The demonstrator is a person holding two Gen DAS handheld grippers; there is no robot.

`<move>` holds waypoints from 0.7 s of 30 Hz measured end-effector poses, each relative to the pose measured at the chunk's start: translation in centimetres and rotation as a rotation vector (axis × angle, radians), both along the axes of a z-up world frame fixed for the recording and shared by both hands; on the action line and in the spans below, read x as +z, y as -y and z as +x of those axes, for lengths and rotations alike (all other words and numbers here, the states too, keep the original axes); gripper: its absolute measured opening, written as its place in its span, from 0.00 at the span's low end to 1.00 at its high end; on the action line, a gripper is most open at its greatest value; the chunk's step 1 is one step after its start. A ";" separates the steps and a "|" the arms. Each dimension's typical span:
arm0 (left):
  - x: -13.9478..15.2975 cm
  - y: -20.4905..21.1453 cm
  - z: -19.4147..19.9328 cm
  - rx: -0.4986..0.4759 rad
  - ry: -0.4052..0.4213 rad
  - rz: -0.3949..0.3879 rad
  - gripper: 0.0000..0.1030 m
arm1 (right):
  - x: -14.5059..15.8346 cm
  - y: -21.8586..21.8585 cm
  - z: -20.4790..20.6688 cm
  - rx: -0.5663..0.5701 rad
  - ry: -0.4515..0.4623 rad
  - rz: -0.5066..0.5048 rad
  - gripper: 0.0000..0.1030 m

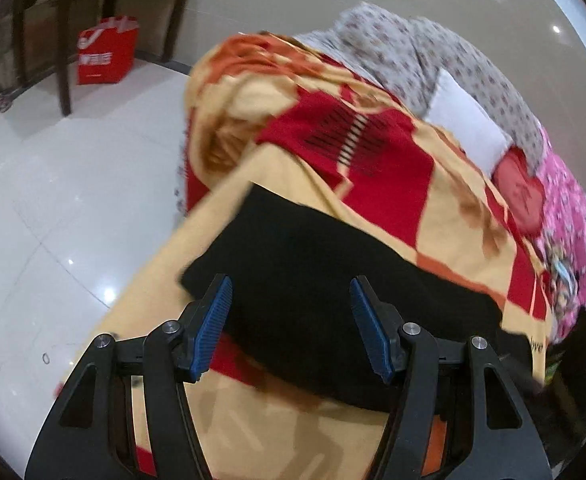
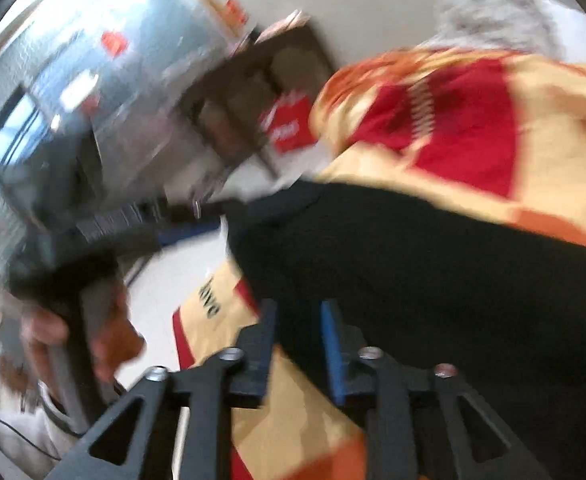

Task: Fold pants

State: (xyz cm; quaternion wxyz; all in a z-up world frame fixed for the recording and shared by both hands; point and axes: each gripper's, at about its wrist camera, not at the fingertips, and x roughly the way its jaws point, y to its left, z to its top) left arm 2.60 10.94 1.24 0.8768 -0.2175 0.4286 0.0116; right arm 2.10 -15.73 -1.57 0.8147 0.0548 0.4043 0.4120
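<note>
Black pants point(image 1: 333, 280) lie folded flat near the front edge of the bed, on its red and yellow blanket point(image 1: 393, 184). The left tongs point(image 1: 291, 286) hover over them, spread wide and empty. The right tongs point(image 2: 299, 312) are narrowed around the pants' near edge, though blur hides whether they grip.

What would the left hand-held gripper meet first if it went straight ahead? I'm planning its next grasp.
Probably the black pants. The left hand-held gripper is open and points at them where they lie on the patterned blanket; how far above the cloth it sits is unclear.
</note>
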 end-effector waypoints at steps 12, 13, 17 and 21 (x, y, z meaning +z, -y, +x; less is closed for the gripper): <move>-3.4 6.5 1.8 -0.074 -0.059 0.082 0.61 | -2.5 6.7 5.9 -0.351 0.094 -0.296 0.42; -3.6 6.8 1.9 -0.073 -0.060 0.097 0.63 | -3.7 6.9 6.6 -0.367 0.077 -0.301 0.42; -3.5 7.7 2.0 -0.078 -0.058 0.137 0.64 | -3.7 7.5 7.2 -0.368 0.072 -0.275 0.42; -2.7 8.3 1.4 -0.100 -0.036 0.084 0.64 | -1.1 10.0 4.6 -0.378 0.067 -0.185 0.42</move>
